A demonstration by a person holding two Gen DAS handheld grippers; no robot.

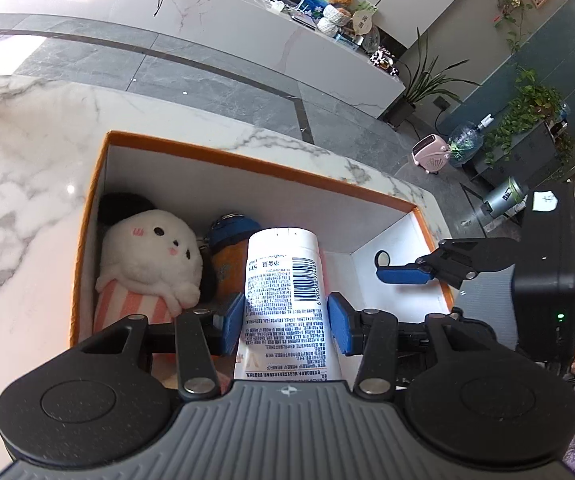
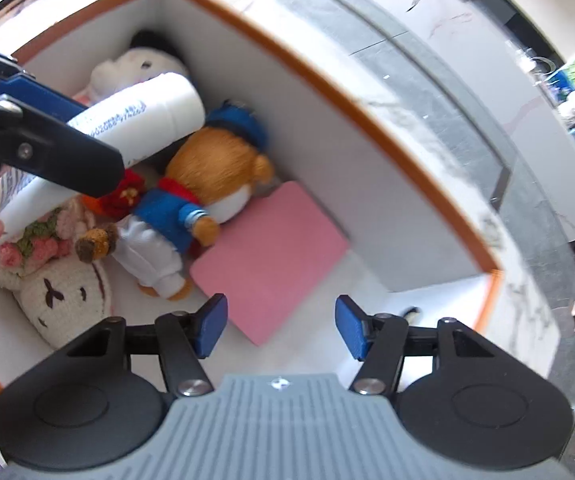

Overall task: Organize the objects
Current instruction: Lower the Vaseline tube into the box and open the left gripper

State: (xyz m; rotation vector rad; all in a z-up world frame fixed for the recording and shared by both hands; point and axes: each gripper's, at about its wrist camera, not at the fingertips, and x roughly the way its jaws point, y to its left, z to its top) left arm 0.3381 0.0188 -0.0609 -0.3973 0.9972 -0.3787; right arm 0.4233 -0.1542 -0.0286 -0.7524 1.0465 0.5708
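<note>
Open box [image 1: 247, 162] with an orange rim, standing on a marble table [image 1: 27, 152] close to the table's far edge; beyond that edge lies grey tiled floor. The left gripper [image 1: 285, 320] hangs over the near part of the box, its blue pads pressed on both sides of a white tube [image 1: 283, 276] that slants cap-first down into the box. Left of the tube, a white plush toy [image 1: 151, 252] with black ears fills the far left corner; a bear in a blue cap [image 2: 215, 168] lies just beside the tube's cap, and a knitted rabbit [image 2: 63, 300] sits against the near wall under the tube's flat end. A pink pad [image 2: 271, 256] lies flat on the box floor, touching the bear. The only bare floor in the box is the white strip at its right end, between the pink pad and the right wall. The right gripper [image 2: 279, 320] hovers above that end, fingers apart with nothing between them.
</note>
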